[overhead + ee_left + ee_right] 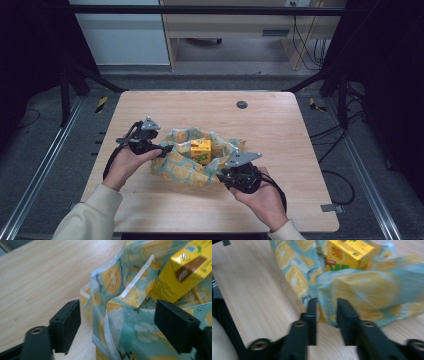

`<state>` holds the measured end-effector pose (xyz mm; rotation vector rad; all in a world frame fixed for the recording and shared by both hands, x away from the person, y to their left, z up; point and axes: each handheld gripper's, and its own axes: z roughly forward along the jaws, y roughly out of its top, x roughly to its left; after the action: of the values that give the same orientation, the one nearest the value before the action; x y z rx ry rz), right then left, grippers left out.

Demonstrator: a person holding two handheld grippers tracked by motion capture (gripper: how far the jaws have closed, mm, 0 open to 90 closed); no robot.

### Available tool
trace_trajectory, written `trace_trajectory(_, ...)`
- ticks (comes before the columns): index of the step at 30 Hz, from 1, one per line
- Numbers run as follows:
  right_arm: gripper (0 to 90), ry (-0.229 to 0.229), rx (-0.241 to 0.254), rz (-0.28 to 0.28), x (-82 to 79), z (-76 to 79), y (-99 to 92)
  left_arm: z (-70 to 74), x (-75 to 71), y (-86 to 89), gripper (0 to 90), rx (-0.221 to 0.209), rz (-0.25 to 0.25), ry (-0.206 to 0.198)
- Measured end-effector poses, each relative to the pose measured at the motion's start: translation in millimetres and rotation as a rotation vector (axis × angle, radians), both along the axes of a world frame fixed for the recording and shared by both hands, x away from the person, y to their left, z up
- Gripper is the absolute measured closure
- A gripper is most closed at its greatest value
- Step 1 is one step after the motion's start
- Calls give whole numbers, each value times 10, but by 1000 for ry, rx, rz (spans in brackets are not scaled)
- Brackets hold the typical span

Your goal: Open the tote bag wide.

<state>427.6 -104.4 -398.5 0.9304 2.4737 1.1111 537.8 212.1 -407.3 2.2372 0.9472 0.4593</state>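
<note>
Item: teal plastic bag printed with yellow lemon slices, lying open and crumpled at the middle of the pale wooden table.

Contents: yellow cardboard drink carton, standing inside the bag near its centre.

Left gripper: at the bag's left edge, jaws spread wide; the bag's rim lies between them, and neither pad presses on it.

Right gripper: at the bag's near right corner, jaws narrowly parted with a fold of bag between them; contact with the pads cannot be told.
</note>
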Motion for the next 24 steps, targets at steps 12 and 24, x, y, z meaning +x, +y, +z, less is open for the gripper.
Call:
trace_trajectory(12, 502, -62, -43, -68, 281, 453, -27, -114, -119, -6, 272, 37, -22, 29)
trace_trajectory(24, 738, 79, -226, -88, 887, 102, 135, -168, -169, -9, 426, 40, -39, 41)
